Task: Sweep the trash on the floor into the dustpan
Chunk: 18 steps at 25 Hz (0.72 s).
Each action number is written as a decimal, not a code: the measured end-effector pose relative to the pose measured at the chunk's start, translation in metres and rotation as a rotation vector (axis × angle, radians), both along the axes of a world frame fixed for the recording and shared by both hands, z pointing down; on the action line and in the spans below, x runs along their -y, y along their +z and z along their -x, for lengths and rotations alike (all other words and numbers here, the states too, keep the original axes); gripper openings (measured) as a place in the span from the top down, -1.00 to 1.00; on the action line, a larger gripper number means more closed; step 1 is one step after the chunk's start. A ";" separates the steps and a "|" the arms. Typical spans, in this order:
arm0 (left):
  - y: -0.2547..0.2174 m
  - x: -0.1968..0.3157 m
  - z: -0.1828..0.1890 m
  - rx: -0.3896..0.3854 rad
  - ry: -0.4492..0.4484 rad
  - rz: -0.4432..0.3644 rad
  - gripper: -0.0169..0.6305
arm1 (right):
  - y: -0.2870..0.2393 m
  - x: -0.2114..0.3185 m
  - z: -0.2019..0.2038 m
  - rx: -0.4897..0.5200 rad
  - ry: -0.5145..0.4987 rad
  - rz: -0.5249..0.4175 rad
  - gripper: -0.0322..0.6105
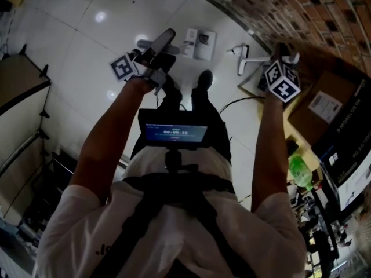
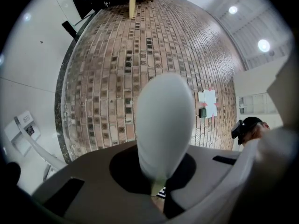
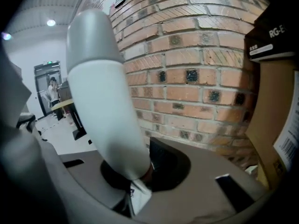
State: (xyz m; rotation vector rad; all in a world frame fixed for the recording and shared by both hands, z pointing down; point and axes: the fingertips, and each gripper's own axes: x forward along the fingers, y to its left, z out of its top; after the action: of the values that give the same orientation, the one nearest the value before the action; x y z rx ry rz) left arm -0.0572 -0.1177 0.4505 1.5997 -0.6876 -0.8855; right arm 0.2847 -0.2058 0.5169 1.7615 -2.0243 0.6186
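Jaws of my left gripper (image 2: 159,190) clamp a pale handle (image 2: 163,125), my right gripper (image 3: 135,183) likewise a grey-capped handle (image 3: 103,101); paper trash (image 1: 200,42) lies on the floor (image 1: 87,28) ahead between them, nearer my left.

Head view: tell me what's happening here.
A standing person holds a claw in each hand beside a brick wall. The left claw is shut on a pale handle; the right claw grips a grey-white handle. A booklet lies on the floor ahead. Which tool each handle belongs to isn't clear.
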 end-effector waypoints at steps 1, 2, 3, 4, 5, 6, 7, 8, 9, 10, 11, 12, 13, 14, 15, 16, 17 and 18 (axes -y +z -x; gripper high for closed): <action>0.000 0.000 0.000 -0.001 -0.001 0.000 0.94 | 0.000 -0.002 0.013 0.009 -0.027 -0.001 0.79; 0.000 0.000 0.000 -0.001 -0.003 -0.001 0.94 | 0.001 -0.004 0.026 0.013 -0.055 0.000 0.79; 0.000 0.000 0.000 -0.001 -0.005 -0.002 0.94 | 0.000 -0.007 0.038 0.014 -0.081 0.000 0.78; 0.000 0.001 0.000 0.000 -0.006 -0.003 0.94 | -0.001 -0.009 0.050 0.015 -0.103 -0.001 0.77; 0.000 0.002 0.000 0.000 -0.007 -0.004 0.94 | -0.002 -0.011 0.060 0.017 -0.120 -0.002 0.77; 0.001 0.002 0.000 -0.001 -0.008 -0.004 0.94 | -0.004 -0.012 0.068 0.025 -0.128 -0.007 0.77; 0.001 0.003 0.000 -0.001 -0.007 -0.005 0.94 | -0.008 -0.012 0.076 0.037 -0.129 -0.013 0.76; 0.001 0.003 0.001 -0.001 -0.006 -0.005 0.94 | -0.013 -0.012 0.083 0.055 -0.126 -0.020 0.76; 0.002 0.003 0.000 -0.002 -0.005 -0.006 0.94 | -0.017 -0.011 0.089 0.077 -0.126 -0.027 0.76; 0.003 0.002 0.000 -0.001 -0.005 -0.008 0.94 | -0.022 -0.011 0.096 0.103 -0.130 -0.033 0.76; 0.004 0.002 0.000 -0.001 -0.006 -0.008 0.94 | -0.026 -0.011 0.103 0.132 -0.137 -0.037 0.76; 0.005 0.002 0.000 0.000 -0.008 -0.008 0.94 | -0.029 -0.012 0.110 0.163 -0.144 -0.039 0.76; 0.006 0.003 0.000 0.000 -0.009 -0.007 0.94 | -0.033 -0.013 0.117 0.194 -0.147 -0.041 0.76; 0.006 0.003 0.001 -0.001 -0.009 -0.006 0.94 | -0.036 -0.014 0.122 0.221 -0.149 -0.042 0.76; 0.006 0.004 0.002 -0.002 -0.009 -0.003 0.94 | -0.039 -0.015 0.127 0.240 -0.151 -0.043 0.76; 0.006 0.005 0.002 -0.005 -0.010 0.000 0.94 | -0.042 -0.015 0.132 0.250 -0.156 -0.043 0.77; 0.006 0.005 0.003 -0.005 -0.010 0.002 0.94 | -0.043 -0.017 0.135 0.253 -0.163 -0.041 0.77; 0.007 0.005 0.002 -0.004 -0.010 0.003 0.94 | -0.044 -0.018 0.136 0.252 -0.171 -0.039 0.77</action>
State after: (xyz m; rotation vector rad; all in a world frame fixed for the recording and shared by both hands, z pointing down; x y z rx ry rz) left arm -0.0594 -0.1226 0.4572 1.5931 -0.6946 -0.8944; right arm 0.1485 -0.1881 0.4730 1.5752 -2.3406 0.7832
